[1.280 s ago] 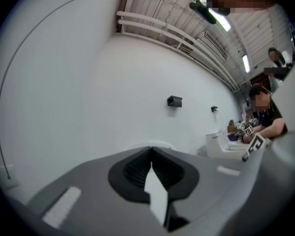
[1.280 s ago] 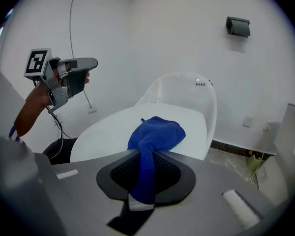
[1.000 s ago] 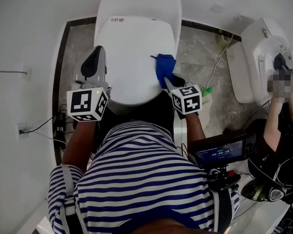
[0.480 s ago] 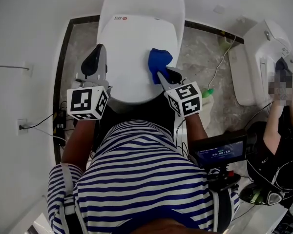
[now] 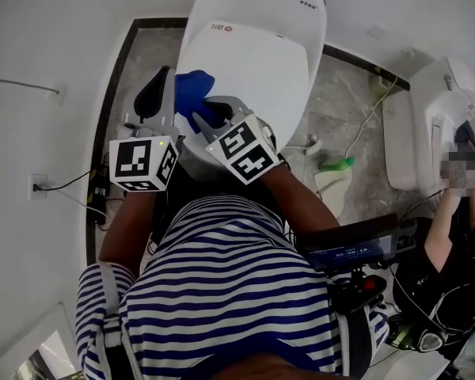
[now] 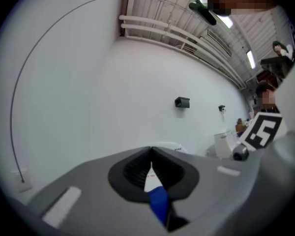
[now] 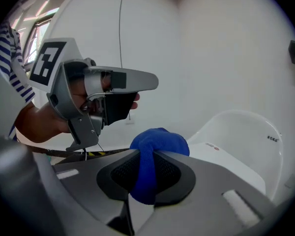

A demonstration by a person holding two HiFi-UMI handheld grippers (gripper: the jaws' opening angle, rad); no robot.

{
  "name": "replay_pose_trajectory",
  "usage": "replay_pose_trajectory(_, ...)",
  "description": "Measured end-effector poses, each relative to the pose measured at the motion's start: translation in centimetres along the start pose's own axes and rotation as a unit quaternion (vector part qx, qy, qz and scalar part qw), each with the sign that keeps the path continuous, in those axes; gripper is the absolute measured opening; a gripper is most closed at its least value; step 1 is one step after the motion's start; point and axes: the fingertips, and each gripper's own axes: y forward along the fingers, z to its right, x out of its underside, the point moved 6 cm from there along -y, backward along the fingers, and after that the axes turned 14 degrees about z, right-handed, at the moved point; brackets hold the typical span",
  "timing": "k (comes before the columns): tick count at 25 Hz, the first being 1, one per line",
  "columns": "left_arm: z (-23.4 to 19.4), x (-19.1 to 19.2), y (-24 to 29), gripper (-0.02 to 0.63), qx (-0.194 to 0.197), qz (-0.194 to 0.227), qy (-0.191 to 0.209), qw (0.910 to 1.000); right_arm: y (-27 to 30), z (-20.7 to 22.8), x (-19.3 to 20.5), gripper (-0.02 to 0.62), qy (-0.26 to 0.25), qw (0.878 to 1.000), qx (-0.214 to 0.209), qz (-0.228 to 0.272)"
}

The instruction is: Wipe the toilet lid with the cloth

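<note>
The white toilet lid (image 5: 257, 70) lies shut in the middle of the head view. A blue cloth (image 5: 192, 85) rests on the lid's left edge, bunched between the jaws of my right gripper (image 5: 203, 115), which is shut on it. In the right gripper view the cloth (image 7: 157, 141) bulges out above the jaws, with the lid (image 7: 226, 154) behind it. My left gripper (image 5: 160, 77) hangs just left of the cloth, beside the toilet, jaws shut and holding nothing. In the left gripper view its tips (image 6: 151, 151) meet, and a sliver of blue shows below them.
A second toilet (image 5: 427, 109) stands at the right with another person's arm (image 5: 447, 212) reaching to it. A green bottle (image 5: 340, 165) and a cable (image 5: 364, 125) lie on the marble floor between. White wall with a socket (image 5: 36, 186) at left. A screen device (image 5: 356, 248) hangs at my waist.
My right gripper has carried the blue cloth leftward across the lid, from its right edge to its left edge, ending close to the left gripper. The left gripper has stayed put.
</note>
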Motion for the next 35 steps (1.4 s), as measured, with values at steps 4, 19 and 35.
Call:
replay_pose_trajectory(4, -1.3, 0.1, -0.3, 0.003, -0.012, -0.004, 0.002, 0.9999, 3.2, -1.4, -0.1, 0.064, -0.016, 0.999, -0.029, -0.011)
replay_pose_trajectory(19, -2.1, 1.0, -0.2, 0.003, -0.020, -0.009, -0.002, 0.9997, 5.9, -2.2, 4.7, 0.064, -0.045, 0.992, -0.035, -0.115)
replay_pose_trajectory(35, -0.1, 1.0, 0.4, 0.003, 0.003, -0.005, -0.010, 0.9999, -1.7, 0.2, 6.6, 0.064, -0.005, 0.994, 0.024, -0.110)
